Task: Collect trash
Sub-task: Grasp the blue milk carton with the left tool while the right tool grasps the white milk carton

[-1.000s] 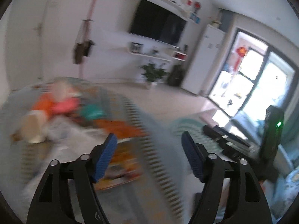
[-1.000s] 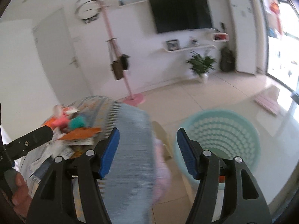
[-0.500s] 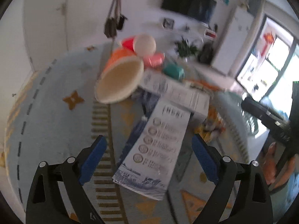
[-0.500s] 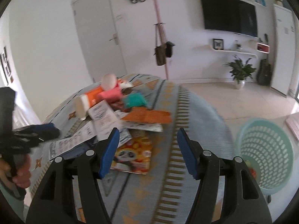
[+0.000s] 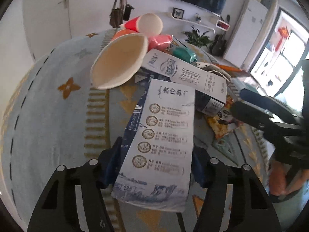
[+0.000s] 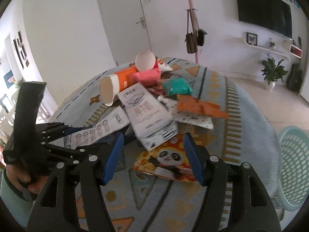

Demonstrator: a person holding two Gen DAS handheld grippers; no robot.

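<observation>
Left gripper is spread wide w/ the flattened white carton sitting right between its blue pads. Left pad looks right up against the carton's dark side, right pad at its other edge, but can't tell if it's actually pinching, jaws look too far apart for a real grip. Carton lies flat on the table, long way pointing at the pile.

Right gripper is wide too, holding nothing. It hangs over the panda wrapper, which lies at the near side of the pile; pads not touching anything afaict.

Trash pile is heaped around mid-table: a 2nd carton lies across the far end of the first one, an orange cup on its side w/ mouth toward the table's left edge, a red cup behind it, pink packet and teal packet near the far edge, orange wrapper on the right side of the heap over a white patterned bag.

Basket (light teal, holey) stands on the floor just past the table's right edge.

In the right cam the left gripper shows at the table's left edge, tips on the first carton.
</observation>
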